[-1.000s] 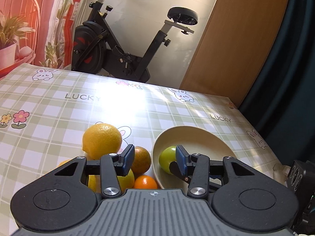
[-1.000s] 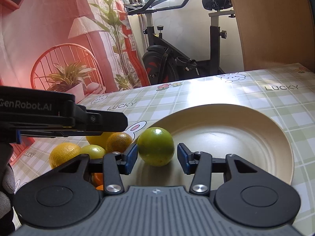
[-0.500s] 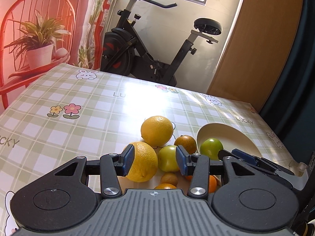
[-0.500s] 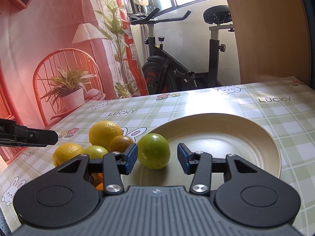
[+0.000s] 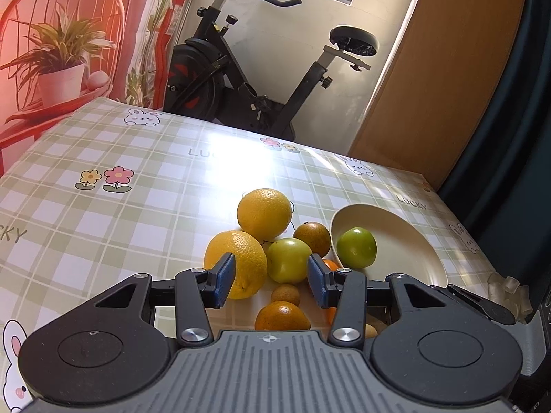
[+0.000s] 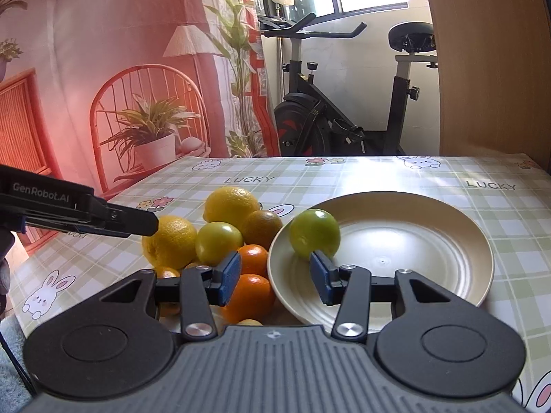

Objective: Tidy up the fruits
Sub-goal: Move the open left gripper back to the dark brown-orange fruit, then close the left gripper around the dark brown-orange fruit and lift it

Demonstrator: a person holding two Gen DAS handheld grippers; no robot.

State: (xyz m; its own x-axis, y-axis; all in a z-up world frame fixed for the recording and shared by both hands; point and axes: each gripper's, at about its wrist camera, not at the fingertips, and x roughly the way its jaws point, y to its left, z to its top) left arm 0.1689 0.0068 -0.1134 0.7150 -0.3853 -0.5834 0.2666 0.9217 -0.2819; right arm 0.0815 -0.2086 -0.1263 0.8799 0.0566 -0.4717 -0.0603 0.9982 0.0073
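Fruit pile sits on the bench dead ahead of my left gripper, wide open, empty, nearer than my right gripper, also open and empty. 1 green fruit already lies on the plate.

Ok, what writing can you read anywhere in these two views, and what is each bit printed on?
"GenRobot.AI": on the side of the left gripper, seen from the right wrist camera.
"LUCKY": printed repeatedly on the checked tablecloth, also near the plate.
"CKY": the same word cut off by the frame edge, in the left wrist view.
No text shows on the fruit or the exercise bike.
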